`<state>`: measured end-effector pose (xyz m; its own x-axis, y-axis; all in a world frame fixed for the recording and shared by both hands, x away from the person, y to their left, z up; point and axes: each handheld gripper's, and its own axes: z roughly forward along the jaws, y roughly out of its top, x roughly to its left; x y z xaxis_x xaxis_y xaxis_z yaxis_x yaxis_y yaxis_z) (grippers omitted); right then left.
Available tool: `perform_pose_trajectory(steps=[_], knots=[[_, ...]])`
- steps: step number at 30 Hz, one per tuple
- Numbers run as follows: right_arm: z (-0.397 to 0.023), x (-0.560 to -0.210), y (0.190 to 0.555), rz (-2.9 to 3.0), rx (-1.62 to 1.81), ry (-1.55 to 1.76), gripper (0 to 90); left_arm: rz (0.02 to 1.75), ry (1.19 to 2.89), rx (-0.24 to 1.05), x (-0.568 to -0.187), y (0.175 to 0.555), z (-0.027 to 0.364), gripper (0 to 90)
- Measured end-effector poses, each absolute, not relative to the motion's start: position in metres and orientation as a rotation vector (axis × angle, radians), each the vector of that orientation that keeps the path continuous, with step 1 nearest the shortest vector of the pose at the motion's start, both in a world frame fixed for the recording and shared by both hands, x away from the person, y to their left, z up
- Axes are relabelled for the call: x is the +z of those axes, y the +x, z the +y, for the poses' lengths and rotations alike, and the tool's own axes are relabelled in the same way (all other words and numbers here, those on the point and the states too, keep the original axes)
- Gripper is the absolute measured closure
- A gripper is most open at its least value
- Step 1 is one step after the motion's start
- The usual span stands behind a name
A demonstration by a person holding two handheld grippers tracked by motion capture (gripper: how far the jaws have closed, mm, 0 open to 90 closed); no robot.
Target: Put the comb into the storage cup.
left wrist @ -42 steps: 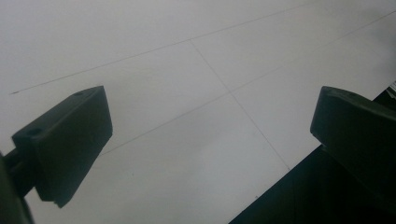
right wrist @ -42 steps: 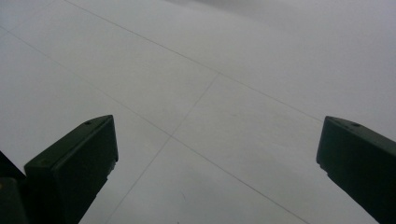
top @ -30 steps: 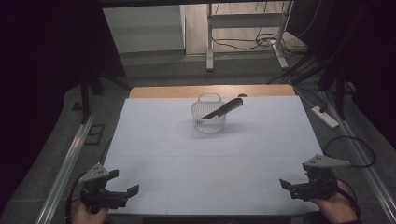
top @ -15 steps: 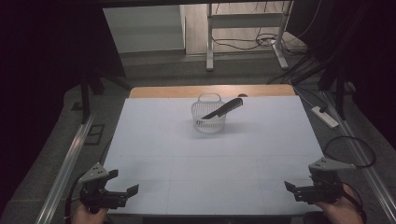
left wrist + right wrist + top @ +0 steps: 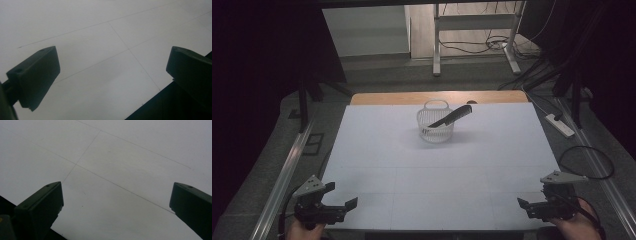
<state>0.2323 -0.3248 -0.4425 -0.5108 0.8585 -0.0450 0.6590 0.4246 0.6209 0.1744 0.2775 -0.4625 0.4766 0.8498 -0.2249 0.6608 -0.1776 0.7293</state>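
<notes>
White bench (image 5: 442, 170) spread wide ahead of both claws, ruled by faint seams into panels, with a bare wooden strip along the far edge. Well beyond the claws, about midway between them and toward the far edge: a small white basket (image 5: 435, 125) of slatted plastic, handle loop raised at the back. Inside it, a black comb (image 5: 452, 116), one end down in the basket, the other leaning out over the rim to the right and pointing up.

Left claw (image 5: 343, 206) low at the near left corner, jaws spread apart and holding nothing; same wide gap seen in the left gripper view, plain bench sheet between the jaws and the dark bench edge under the right one. Right claw (image 5: 526, 206) at the near right corner, likewise parted and empty, nothing but bench surface between the jaws in the right gripper view.

Judged from the layout: comb seated in the basket, both claws parked clear at the near edge, so either finished or not yet started, with nothing in hand.
</notes>
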Motion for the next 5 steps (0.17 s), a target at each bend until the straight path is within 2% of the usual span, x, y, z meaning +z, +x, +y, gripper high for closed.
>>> perform_pose_trajectory(steps=[5], knots=[[-0.3238,-0.4435,0.2329,2.334,0.755,1.304,0.0,1.260,1.913,0.296,-0.4623,0.1749,0.2774,0.0]])
